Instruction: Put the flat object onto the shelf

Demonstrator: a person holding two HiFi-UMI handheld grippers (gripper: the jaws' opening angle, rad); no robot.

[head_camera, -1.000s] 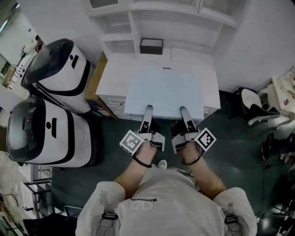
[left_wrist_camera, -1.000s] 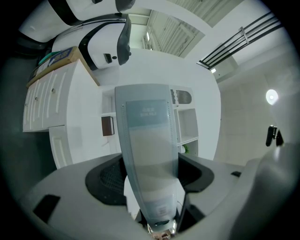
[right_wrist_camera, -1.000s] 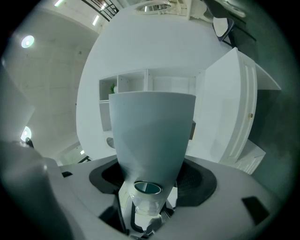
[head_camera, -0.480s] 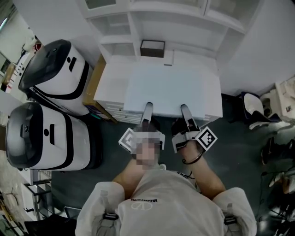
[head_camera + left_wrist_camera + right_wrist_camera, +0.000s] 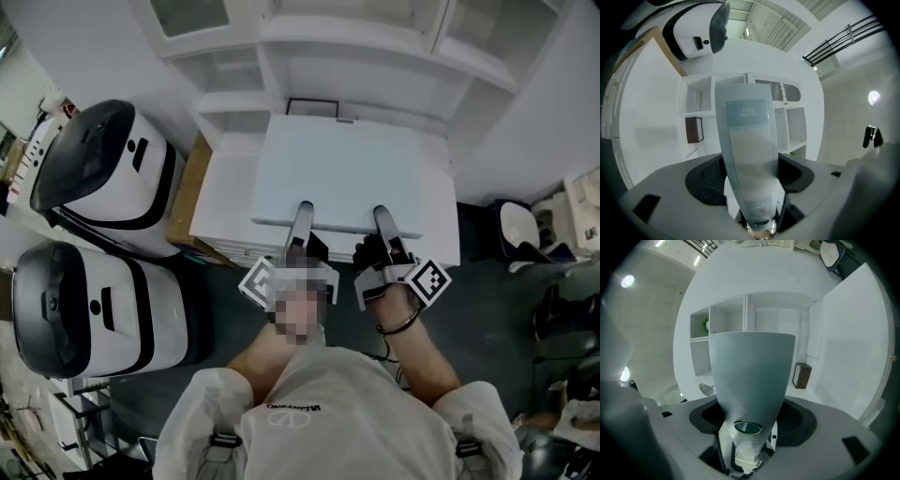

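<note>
Head view: the large flat white panel (image 5: 347, 173) is held in front of the white shelf unit (image 5: 281, 70), its far edge at the lower opening. The left gripper (image 5: 302, 211) and right gripper (image 5: 382, 216) clamp its near edge. Sliding in and release remain, I judge.

Left gripper view: the shelf unit's compartments show face-on, with a small dark brown box (image 5: 693, 130) inside.

Right gripper view: the same box shows, but the panel's outline does not.

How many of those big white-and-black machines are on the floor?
2 machines. In the head view both stand left of the white cabinet: one farther back, beside the cabinet, and one nearer the person. Others may lie outside the frame.
</note>
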